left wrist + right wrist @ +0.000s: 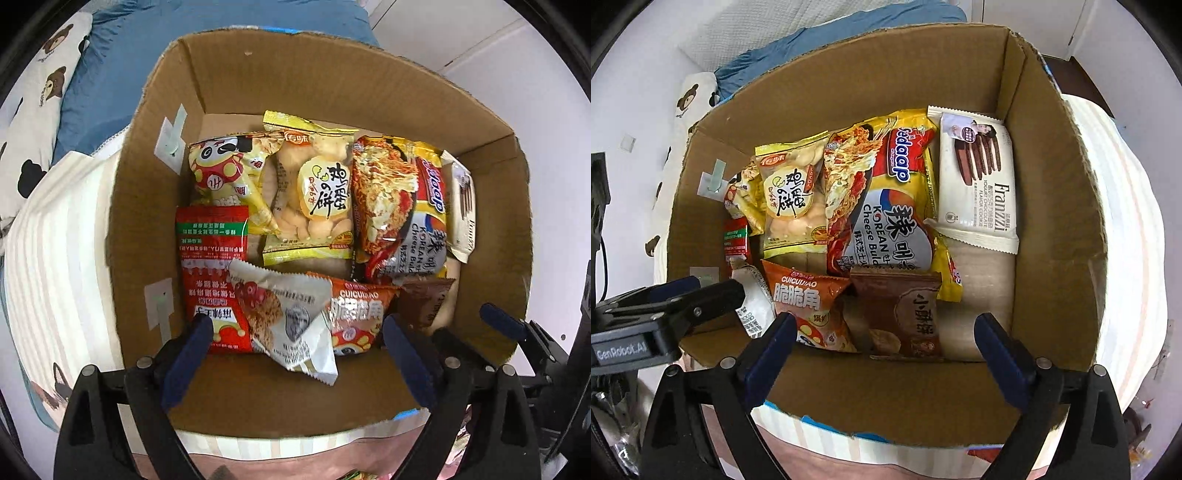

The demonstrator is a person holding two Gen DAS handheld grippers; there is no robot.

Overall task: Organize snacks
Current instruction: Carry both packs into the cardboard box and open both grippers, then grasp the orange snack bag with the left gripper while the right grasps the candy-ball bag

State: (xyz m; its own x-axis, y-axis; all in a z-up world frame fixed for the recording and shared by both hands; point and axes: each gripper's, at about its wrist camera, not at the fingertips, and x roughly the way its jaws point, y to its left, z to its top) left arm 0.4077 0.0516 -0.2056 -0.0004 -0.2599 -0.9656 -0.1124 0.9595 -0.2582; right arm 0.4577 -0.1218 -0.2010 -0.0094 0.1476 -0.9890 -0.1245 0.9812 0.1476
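Both jaws stand wide and empty over the box (155,206) on the bed. The left hand-held gripper (297,345) hovers above the white packet (291,325) at lower centre, the right hand-held gripper (884,338) above the brown packet (905,314). Better lift clear without snagging either, so the packets lie flat.

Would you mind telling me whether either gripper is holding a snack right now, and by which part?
Nothing is held: the left gripper and right gripper both stand open above the packets in the cardboard box.

Cardboard box (1052,206) open on top; snack packets (886,221) crowd floor; bare floor strip (979,295) along right wall, below white cookie pack (979,184).
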